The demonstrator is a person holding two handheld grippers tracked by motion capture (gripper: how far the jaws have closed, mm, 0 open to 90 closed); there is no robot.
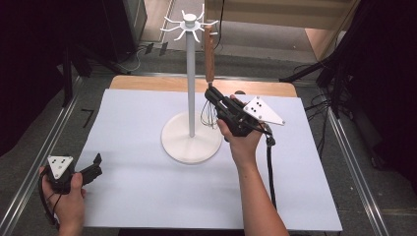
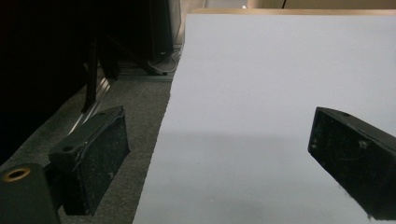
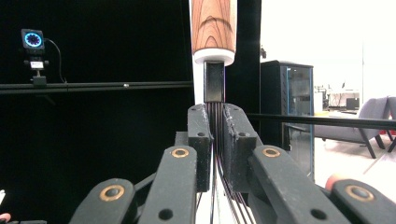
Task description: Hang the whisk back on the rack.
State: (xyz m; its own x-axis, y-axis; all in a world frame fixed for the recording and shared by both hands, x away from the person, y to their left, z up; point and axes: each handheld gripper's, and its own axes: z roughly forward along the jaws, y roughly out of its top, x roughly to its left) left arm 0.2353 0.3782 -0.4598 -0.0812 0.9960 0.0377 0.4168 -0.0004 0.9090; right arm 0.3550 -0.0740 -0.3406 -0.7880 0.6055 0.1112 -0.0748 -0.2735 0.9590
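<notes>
A white hook stand [image 1: 190,83] rises from its round base [image 1: 192,145] on the pale sheet [image 1: 147,196]. A whisk with a wooden handle [image 1: 210,54] stands upright just right of the pole. Its top reaches the ring of hooks [image 1: 189,22]; whether it hangs on one I cannot tell. My right gripper [image 1: 212,94] is shut on the whisk's black wires [image 1: 210,117] below the handle. In the right gripper view the jaws [image 3: 216,116] pinch the wires under the handle [image 3: 214,25]. My left gripper [image 1: 96,166] rests open at the sheet's near left, nothing between its fingers [image 2: 219,126].
The sheet covers a wooden table [image 1: 147,83] with metal rails [image 1: 44,147] along both sides. Dark tripod legs [image 1: 314,69] and cables lie on the floor beyond the far edge. The right gripper's cable [image 1: 270,167] trails down beside the forearm.
</notes>
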